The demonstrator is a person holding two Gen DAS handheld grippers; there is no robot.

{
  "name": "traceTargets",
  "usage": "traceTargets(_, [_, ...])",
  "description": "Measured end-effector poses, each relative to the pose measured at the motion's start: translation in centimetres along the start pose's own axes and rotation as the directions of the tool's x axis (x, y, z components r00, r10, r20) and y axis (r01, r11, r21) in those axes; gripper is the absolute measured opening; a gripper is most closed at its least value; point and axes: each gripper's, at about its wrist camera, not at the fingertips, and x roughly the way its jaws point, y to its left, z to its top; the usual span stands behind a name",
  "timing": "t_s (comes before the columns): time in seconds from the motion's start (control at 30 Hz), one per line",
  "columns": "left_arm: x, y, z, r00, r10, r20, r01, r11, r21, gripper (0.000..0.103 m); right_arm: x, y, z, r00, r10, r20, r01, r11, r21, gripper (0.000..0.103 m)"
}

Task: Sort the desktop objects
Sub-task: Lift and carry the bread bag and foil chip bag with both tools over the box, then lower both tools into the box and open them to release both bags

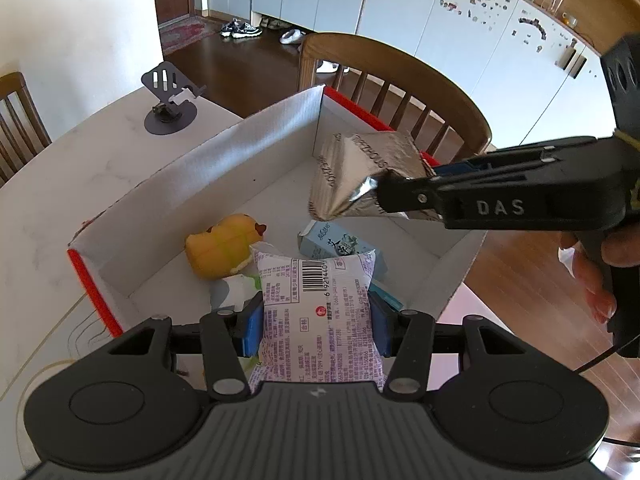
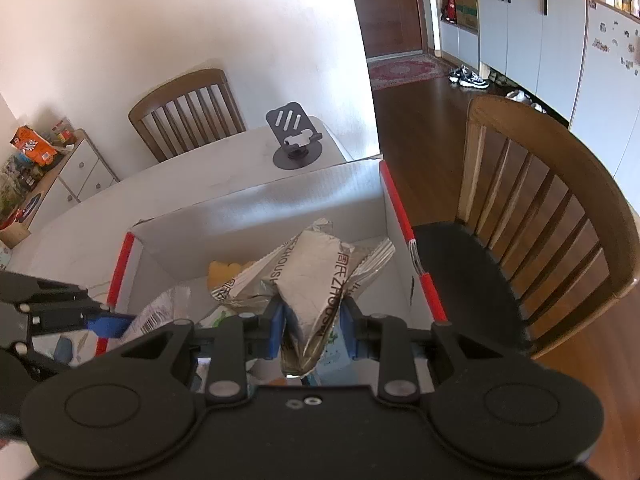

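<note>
Silver foil catches the light as the right tool (image 2: 312, 330) hangs over the open cardboard box (image 1: 248, 148), its blue pads clamped on one crimped end of a foil snack pouch (image 1: 360, 176) that dangles above the box floor. Closer in, the left tool (image 1: 316, 328) has its own pads pressed against both sides of a white-and-purple packet (image 1: 316, 304), poised over the near edge of the box. Down inside already lie a yellow duck toy (image 1: 224, 244) and a pale blue carton (image 1: 340, 244). Here's the worry: both tools crowd the same opening, so a careless swing could knock one against the other. That foil grip is only on an end seam, so it may slide free early. And the packet sits near the rim; let go too soon and it could tip out onto the surface (image 1: 80, 168).
</note>
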Motion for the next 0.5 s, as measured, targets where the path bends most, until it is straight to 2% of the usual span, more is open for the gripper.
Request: traceTargets(0.5, [3.3,0.6,1.4,0.999,0.033,-0.038,-0.033,0.999,-0.005,0.051,5.0,0.3,1.4,0.997,-0.058,-0.049,0.056,0.997,-0.044,0.028])
